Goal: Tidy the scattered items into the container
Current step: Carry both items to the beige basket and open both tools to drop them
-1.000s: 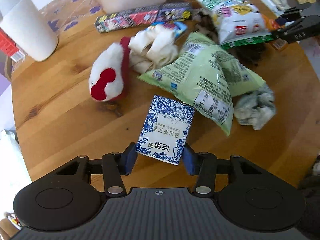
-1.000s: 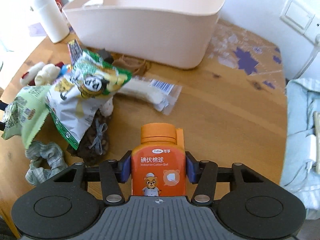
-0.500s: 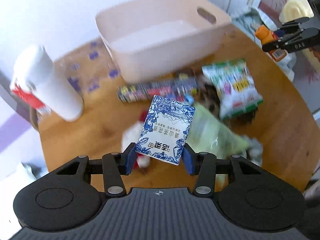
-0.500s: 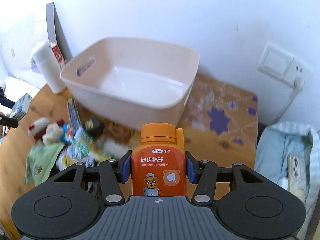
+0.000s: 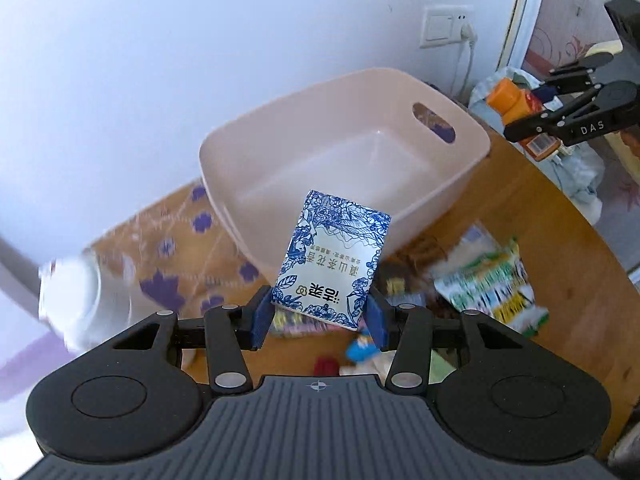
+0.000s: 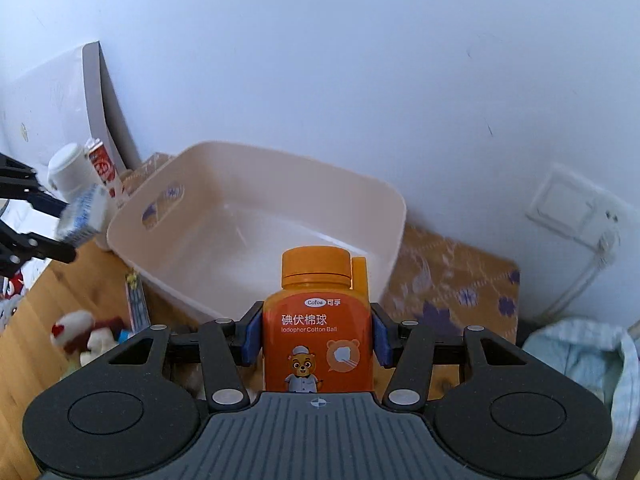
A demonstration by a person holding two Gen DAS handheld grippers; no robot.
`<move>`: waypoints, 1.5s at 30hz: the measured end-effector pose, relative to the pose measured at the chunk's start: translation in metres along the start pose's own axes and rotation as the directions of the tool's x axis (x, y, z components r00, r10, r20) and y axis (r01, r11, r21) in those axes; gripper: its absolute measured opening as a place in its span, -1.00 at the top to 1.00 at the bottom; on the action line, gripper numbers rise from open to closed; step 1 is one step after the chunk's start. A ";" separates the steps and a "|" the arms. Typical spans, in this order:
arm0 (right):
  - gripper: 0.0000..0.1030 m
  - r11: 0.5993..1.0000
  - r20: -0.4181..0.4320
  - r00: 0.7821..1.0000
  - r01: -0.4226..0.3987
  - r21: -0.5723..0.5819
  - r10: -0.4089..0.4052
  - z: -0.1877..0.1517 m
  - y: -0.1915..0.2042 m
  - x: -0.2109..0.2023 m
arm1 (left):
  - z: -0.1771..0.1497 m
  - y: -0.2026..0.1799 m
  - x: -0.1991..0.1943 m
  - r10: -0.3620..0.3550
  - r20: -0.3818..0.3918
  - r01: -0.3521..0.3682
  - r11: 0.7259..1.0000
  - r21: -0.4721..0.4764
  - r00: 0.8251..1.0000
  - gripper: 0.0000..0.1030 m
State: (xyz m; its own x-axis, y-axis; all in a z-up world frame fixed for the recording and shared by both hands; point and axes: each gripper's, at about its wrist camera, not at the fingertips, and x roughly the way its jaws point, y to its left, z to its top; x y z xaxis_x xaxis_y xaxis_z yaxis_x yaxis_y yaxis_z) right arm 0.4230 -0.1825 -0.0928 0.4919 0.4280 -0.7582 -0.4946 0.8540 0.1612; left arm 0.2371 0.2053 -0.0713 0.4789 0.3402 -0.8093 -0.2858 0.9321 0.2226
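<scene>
Pale pink plastic, the storage basket [image 5: 344, 152] sits on the far side of the round wooden table [image 5: 560, 256], near the wall, and its floor looks bare. The left gripper [image 5: 318, 314] is clamped on a blue-and-white tissue pack [image 5: 334, 256], pinched only at its near end, so most of the pack sticks out toward the basket's near wall. The right gripper [image 6: 316, 340] is clamped on an orange iodophor cotton ball bottle [image 6: 318, 328], held upright by its body, also short of the basket's rim.

Both loads hang in the air on the near side of the basket, one from the left, one from the right. The main risk, as I judge it, is letting go too early: either item would then fall on the table or hit the rim and bounce out. The soft pack could also swing or slip in such a shallow pinch. If both tools go in together, they may knock each other over the opening.

The snack bags [image 5: 486, 280], a plush toy [image 6: 74, 330] and other small items lie on the table, so much tidying remains.
</scene>
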 end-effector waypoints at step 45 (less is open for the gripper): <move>-0.85 0.981 -0.029 0.986 0.168 0.098 -0.166 0.037 0.060 0.072 | 0.085 -0.008 0.111 0.104 -0.124 -0.124 0.979 -0.163 0.987 -0.40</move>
State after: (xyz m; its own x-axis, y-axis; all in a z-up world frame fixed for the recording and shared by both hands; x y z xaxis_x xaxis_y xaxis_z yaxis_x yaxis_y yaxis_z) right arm 0.4552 -0.0897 -0.1139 0.5465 0.2716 -0.7922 -0.3323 0.9386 0.0926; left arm 0.3632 0.2460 -0.1162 0.3398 0.4175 -0.8428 -0.4744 0.8498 0.2297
